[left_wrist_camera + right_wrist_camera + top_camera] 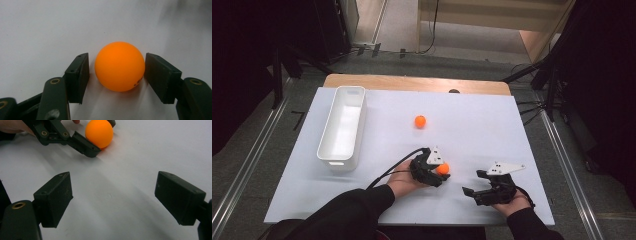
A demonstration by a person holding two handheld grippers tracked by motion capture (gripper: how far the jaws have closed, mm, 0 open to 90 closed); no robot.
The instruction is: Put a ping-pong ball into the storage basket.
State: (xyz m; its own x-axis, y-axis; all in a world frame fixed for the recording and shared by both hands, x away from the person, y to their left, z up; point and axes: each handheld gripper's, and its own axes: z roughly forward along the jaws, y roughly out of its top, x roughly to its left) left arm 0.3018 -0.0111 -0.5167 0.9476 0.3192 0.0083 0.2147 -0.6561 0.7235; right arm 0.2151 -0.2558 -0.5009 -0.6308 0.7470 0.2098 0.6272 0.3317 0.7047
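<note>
Orange and glossy, the near ball (119, 66) sits on the white table sheet (492, 130) right between the 2 black pads of the left gripper (116, 72). A small dark mark shows low on the ball's side towards the right-hand pad; it is too small to read as lettering. No other writing can be made out on the ball, the grippers or the tub. The ball is round, smooth and plain, with a soft shine on top and a faint shadow under it.

As for the left gripper, its pads stand close on both sides of the ball, with a thin gap at the left pad; the right pad sits at the ball's edge, and I cannot tell if it touches. The right gripper (113, 202) lies just beside the left one, jaws spread wide over bare sheet. Beyond the left gripper lies a 2nd orange ball (420, 121), and a white tub (341, 129) stands well off to its left.
</note>
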